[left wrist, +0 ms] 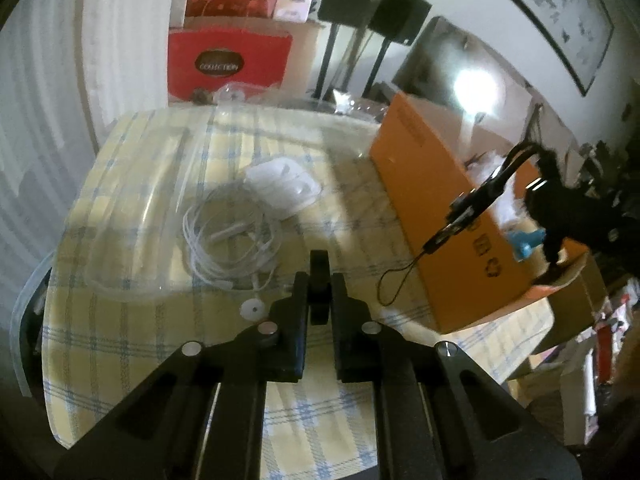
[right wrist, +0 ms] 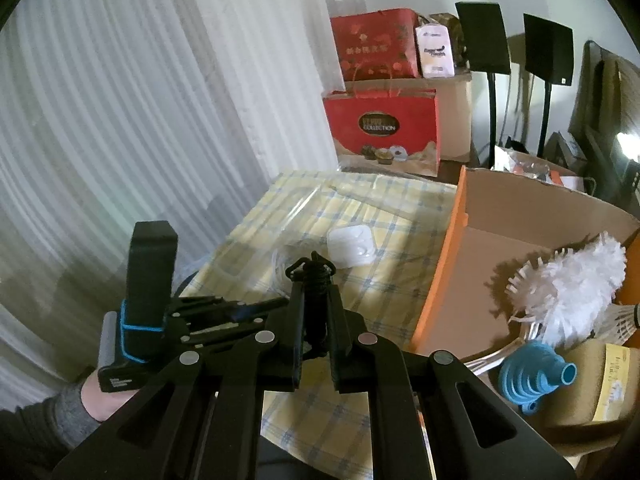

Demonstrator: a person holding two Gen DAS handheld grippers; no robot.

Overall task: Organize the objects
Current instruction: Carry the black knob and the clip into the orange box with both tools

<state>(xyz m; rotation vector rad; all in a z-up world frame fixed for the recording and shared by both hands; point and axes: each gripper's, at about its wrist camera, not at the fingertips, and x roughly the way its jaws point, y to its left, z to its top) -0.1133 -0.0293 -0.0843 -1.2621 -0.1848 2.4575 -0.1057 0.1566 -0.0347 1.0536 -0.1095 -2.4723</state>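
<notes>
- Yellow-and-blue checked cloth (left wrist: 132,344) under a clear plastic sheet covers the table; pale ribbed curtains hang at the left, and red gift bags (left wrist: 228,60) stand beyond the far edge.
- An orange cardboard box (left wrist: 436,216) sits open on the right side of the table.
- Inside the box, in the right wrist view: a white fluffy duster (right wrist: 568,280), a blue collapsible funnel (right wrist: 536,376) near its front, and a shuttlecock at the far right edge.
- Left gripper (left wrist: 320,300) is clenched on a small black object (left wrist: 319,280) pinched upright between its pads, just above the cloth.
- A tangle of white earphone cable (left wrist: 228,240) lies on the table just beyond and left of that gripper, with a white earphone case (left wrist: 284,184) farther off, touching or nearly touching the tangle.
- A small white disc (left wrist: 252,310) rests on the cloth beside the left fingertip.
- Right gripper (right wrist: 316,312) is clenched on a black multi-tool (left wrist: 476,204); its thin wrist loop (left wrist: 396,284) dangles in front of the box's orange side, above the table.
- In the right wrist view, a hand (right wrist: 100,396) in a grey sleeve holds the left gripper's handle at lower left.
</notes>
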